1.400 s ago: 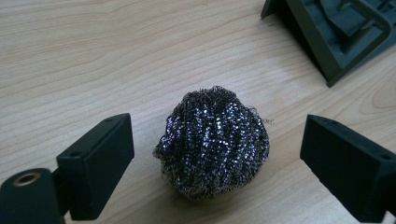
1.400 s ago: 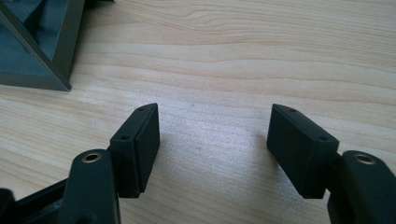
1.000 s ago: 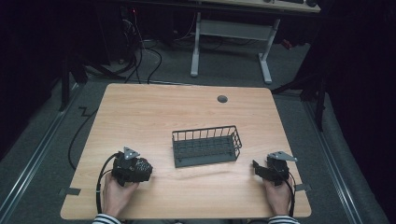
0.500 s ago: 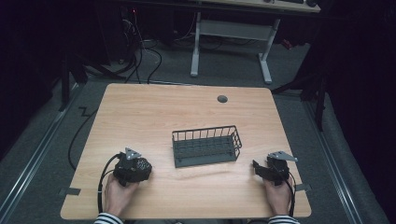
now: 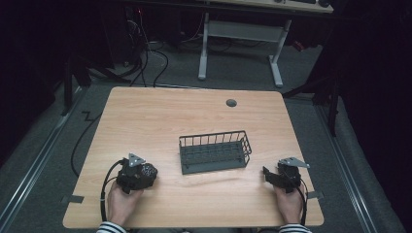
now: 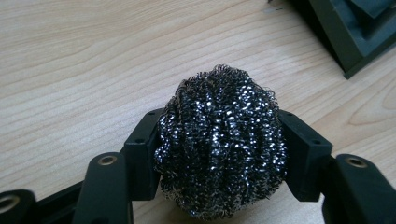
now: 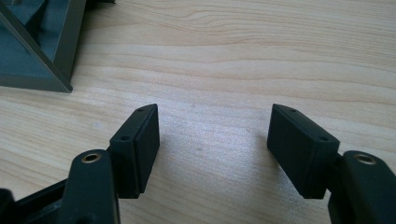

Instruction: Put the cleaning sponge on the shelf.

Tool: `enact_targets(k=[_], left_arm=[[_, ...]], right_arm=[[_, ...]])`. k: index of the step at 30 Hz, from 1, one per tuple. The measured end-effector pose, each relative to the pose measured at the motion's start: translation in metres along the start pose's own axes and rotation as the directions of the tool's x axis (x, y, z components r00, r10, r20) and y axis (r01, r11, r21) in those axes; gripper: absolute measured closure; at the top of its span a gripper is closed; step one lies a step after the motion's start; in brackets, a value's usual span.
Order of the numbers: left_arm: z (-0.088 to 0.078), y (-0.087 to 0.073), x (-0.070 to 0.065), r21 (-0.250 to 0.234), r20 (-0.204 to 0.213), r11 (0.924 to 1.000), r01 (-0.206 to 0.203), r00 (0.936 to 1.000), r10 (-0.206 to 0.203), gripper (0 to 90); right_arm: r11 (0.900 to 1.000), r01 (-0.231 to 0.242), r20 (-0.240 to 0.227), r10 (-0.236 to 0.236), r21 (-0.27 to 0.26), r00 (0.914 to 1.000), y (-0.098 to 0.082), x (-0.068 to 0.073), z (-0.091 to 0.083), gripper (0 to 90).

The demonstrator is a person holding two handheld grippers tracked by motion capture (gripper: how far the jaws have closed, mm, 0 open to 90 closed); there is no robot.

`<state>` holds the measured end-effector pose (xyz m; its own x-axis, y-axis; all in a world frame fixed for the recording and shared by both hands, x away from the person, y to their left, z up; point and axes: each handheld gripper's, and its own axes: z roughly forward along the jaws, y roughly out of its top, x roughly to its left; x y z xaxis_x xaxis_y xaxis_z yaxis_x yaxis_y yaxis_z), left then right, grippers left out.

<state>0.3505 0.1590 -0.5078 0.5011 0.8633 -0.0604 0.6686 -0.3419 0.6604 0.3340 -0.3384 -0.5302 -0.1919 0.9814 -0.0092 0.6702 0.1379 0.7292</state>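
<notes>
We've got the left gripper [image 6: 219,163] clamped on a steel scourer [image 6: 220,147], 1 jaw pressed into each side of the ball so it bulges up between them, which looks like a solid squeeze for something that springy. In the high view the scourer [image 5: 147,172] sits low over the table [image 5: 160,116] at the near left, just left of the wire basket [image 5: 214,151], and we can't tell whether it's touching the wood or a hair above it. The basket is in the middle of the table and looks empty, so our guess is the scourer is headed in there, and holding it from the sides leaves the bottom free to drop past the rim. The right gripper [image 7: 212,144] has its 2 jaws spread wide with nothing between them, parked on the near right of the basket, probably ready to steady it if it slides.
</notes>
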Motion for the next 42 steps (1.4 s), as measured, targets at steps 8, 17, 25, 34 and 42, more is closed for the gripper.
enact_targets(k=[8, 17, 25, 34, 42], left_arm=[[-0.005, 0.005, -0.001, -0.01, 0.025, 0.9998, -0.018, 0.9995, 0.018, 41.0], [-0.017, 0.014, -0.002, -0.042, 0.068, 0.999, -0.01, 0.9976, 0.013, 41.1], [-0.023, 0.022, -0.003, -0.052, 0.123, 0.9987, 0.002, 0.9924, 0.005, 41.1], [-0.036, 0.04, -0.008, -0.09, 0.167, 0.9959, -0.009, 0.9856, 0.024, 41.1], [-0.042, 0.05, -0.009, -0.083, 0.172, 0.9962, -0.026, 0.9842, 0.04, 41.8]], right_arm=[[1.0, -0.001, -0.002, 0.001, -0.001, 1.0, 0.0, 0.0, 0.0, 34.3], [1.0, -0.001, -0.002, 0.001, -0.001, 1.0, 0.0, 0.0, 0.0, 34.2], [1.0, -0.004, -0.004, 0.004, -0.001, 1.0, 0.0, 0.0, 0.0, 34.1], [1.0, -0.001, -0.005, 0.001, 0.0, 1.0, 0.0, 0.0, 0.0, 33.7], [1.0, -0.001, -0.006, 0.001, -0.001, 1.0, 0.0, 0.0, 0.0, 33.6]])
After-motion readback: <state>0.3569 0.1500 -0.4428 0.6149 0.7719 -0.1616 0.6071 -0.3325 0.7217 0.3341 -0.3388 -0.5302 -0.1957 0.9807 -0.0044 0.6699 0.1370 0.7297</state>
